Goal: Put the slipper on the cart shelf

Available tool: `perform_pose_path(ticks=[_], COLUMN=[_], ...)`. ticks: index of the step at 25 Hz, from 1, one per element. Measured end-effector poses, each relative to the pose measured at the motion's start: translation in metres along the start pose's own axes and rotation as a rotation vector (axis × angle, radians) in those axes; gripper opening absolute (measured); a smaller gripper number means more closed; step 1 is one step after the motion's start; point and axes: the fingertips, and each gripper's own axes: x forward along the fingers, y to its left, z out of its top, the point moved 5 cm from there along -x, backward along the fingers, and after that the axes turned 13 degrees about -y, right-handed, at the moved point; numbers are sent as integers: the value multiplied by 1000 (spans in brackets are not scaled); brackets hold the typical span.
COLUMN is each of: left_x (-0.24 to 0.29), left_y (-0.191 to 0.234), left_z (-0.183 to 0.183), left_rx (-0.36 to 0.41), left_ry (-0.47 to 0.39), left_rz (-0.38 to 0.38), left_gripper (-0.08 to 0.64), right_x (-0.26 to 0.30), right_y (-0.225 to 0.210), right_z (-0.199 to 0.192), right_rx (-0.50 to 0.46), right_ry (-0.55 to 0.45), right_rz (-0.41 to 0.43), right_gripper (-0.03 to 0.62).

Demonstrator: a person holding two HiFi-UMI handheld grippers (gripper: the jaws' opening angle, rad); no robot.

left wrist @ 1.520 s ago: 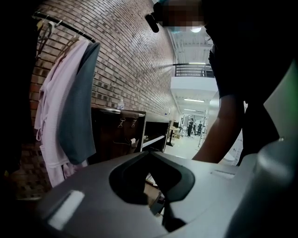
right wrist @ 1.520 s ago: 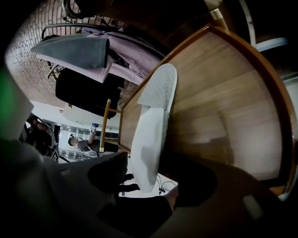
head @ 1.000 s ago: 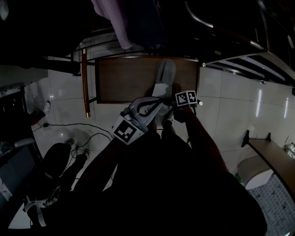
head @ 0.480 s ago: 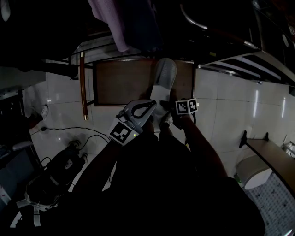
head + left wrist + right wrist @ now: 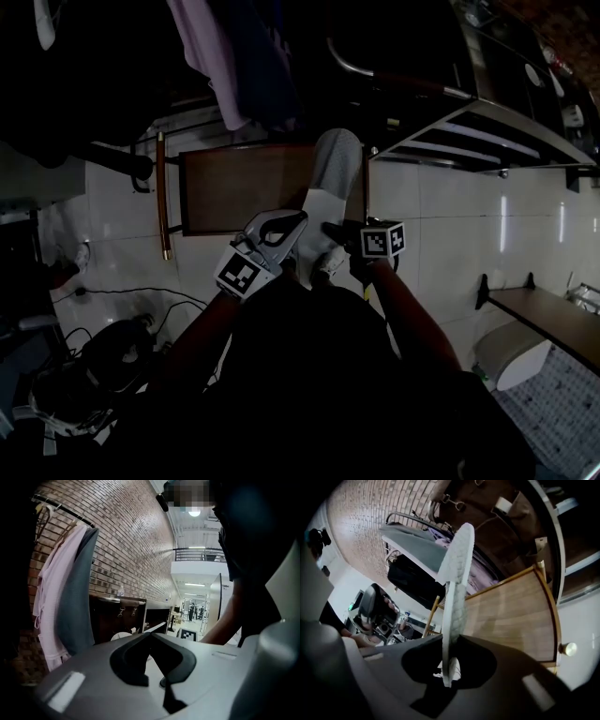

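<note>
Your right tool (image 5: 449,645) pinches only the thin back edge of the slipper (image 5: 457,569), which hangs on its side above the wooden cart shelf (image 5: 513,613). A quick swing could twist it loose so it drops short, and your left tool (image 5: 150,635), closed on nothing, gives no support. Compared with a second ago, the right tool's jaws have just been closing onto the slipper, which now looks lifted.

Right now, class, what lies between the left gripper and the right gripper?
The heel end of the pale grey fabric slipper, pinched by the right gripper; the head view shows it.
</note>
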Motion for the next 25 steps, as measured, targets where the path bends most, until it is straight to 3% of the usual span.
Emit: perform_pose_path(ticks=[10,19,25], left_x=[6,17,27], left_y=[-33,-51,-56], left_z=[32,57,76], left_rx=[46,69,87], left_ry=[-16,-35,-67], left_rz=[-17,-52,-61], left_gripper=[2,2,2], right_x=[-53,-87,-109], right_y=[56,114,153], right_z=[21,70,106], right_rx=[-80,-357,-646], right_ry=[-80,-205,-363], right_rz=[54,49,-15], right_gripper=[66,66,66])
